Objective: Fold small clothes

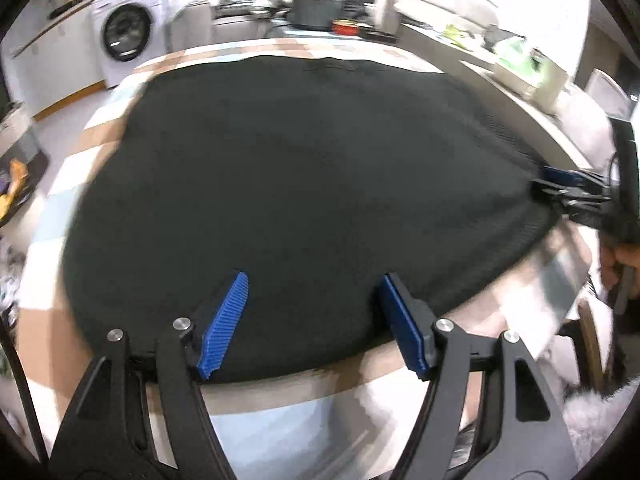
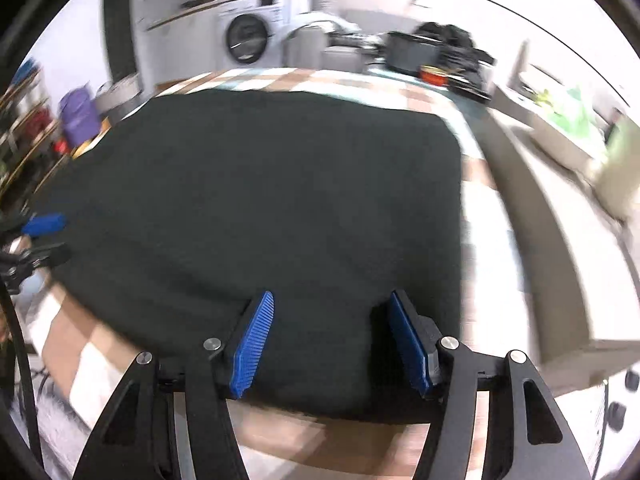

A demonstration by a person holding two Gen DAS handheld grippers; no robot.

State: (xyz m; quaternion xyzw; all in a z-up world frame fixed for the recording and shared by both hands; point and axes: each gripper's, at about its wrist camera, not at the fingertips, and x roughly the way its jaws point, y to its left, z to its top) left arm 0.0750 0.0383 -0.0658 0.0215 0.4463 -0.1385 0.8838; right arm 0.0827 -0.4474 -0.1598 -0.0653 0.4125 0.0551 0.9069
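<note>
Both hand-held grippers hover at the near edge of the work surface with their blue-padded fingers spread wide, nothing clamped between them: the left gripper (image 1: 312, 320) sits over the near hem of the cloth, and the right gripper (image 2: 332, 340) does the same further along that edge. Beneath them a checked tablecloth (image 2: 280, 78) in tan, white and pale blue covers the table, and on it lies the dark garment (image 1: 296, 184), spread flat and smooth, filling most of the tabletop and reaching close to its near edge. In the left wrist view the right gripper appears at the far right of the fabric, at its side edge. Behind the table stands a white washing machine (image 1: 128, 36) against the wall. A dark pot (image 1: 316, 10) sits on the far counter, with a small red container (image 1: 346, 26) just in front of it.
</note>
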